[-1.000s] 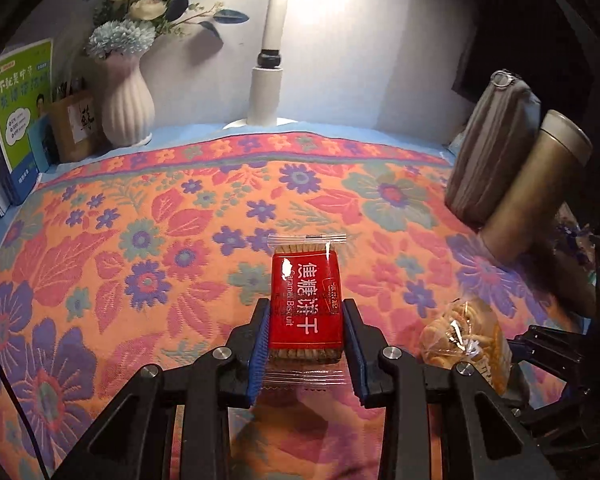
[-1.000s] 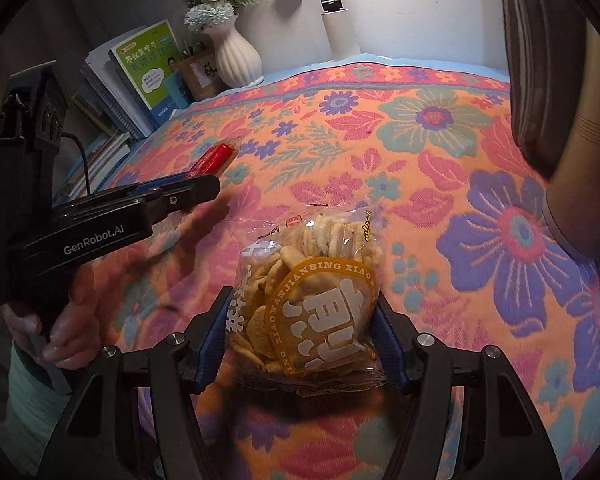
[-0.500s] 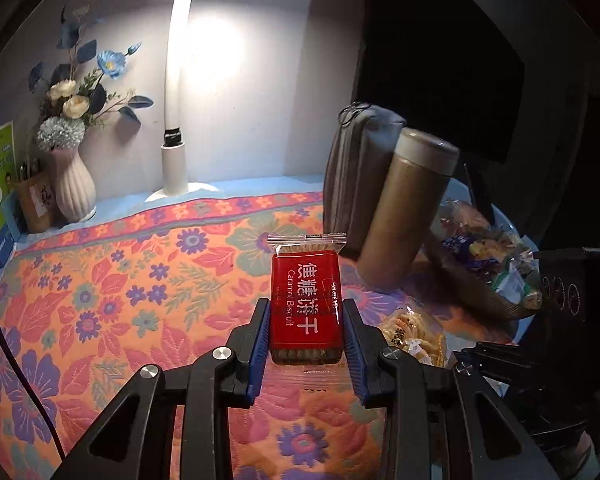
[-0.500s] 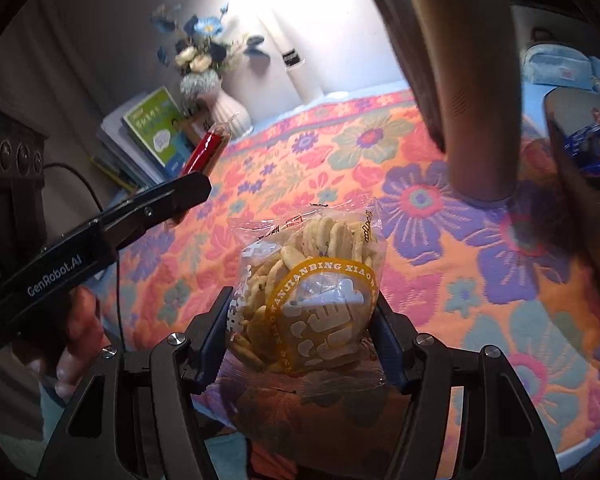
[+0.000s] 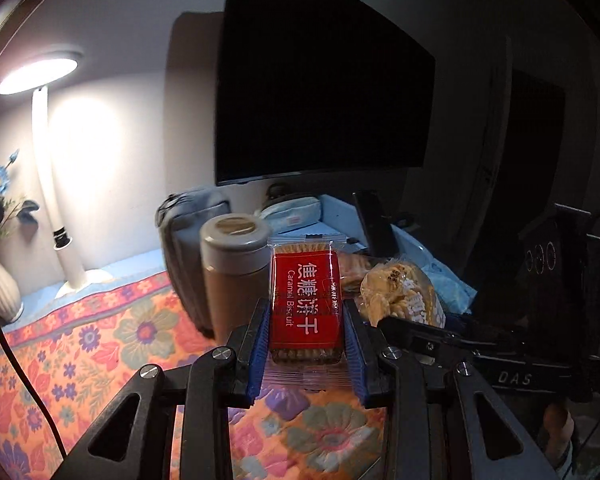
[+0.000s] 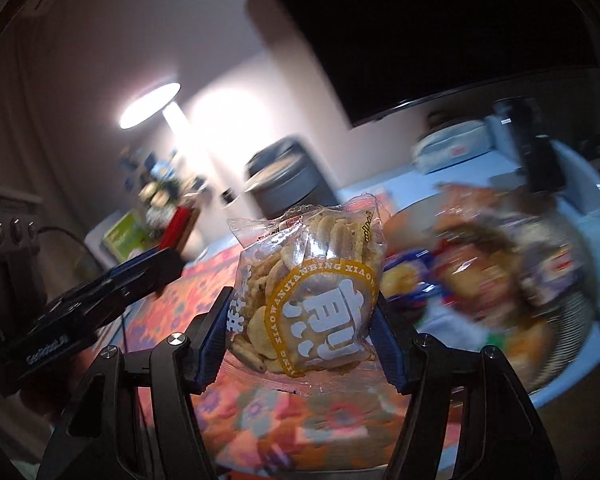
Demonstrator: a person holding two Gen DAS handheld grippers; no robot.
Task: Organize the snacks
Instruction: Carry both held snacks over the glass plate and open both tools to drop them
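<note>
Both snacks are lifted above the table, neither stowed: the left hand-held gripper (image 5: pixel 305 334) clamps the red caramel biscuit pack (image 5: pixel 306 304), the right hand-held gripper (image 6: pixel 298 338) clamps the cracker bag (image 6: pixel 306 292), near the snack-filled bowl (image 6: pixel 572 356) at right.

The right gripper (image 6: pixel 300 332) clamped a clear cracker bag (image 6: pixel 306 296); beside the bag's right, a blurred snack basket (image 6: pixel 572 320) lay.
</note>
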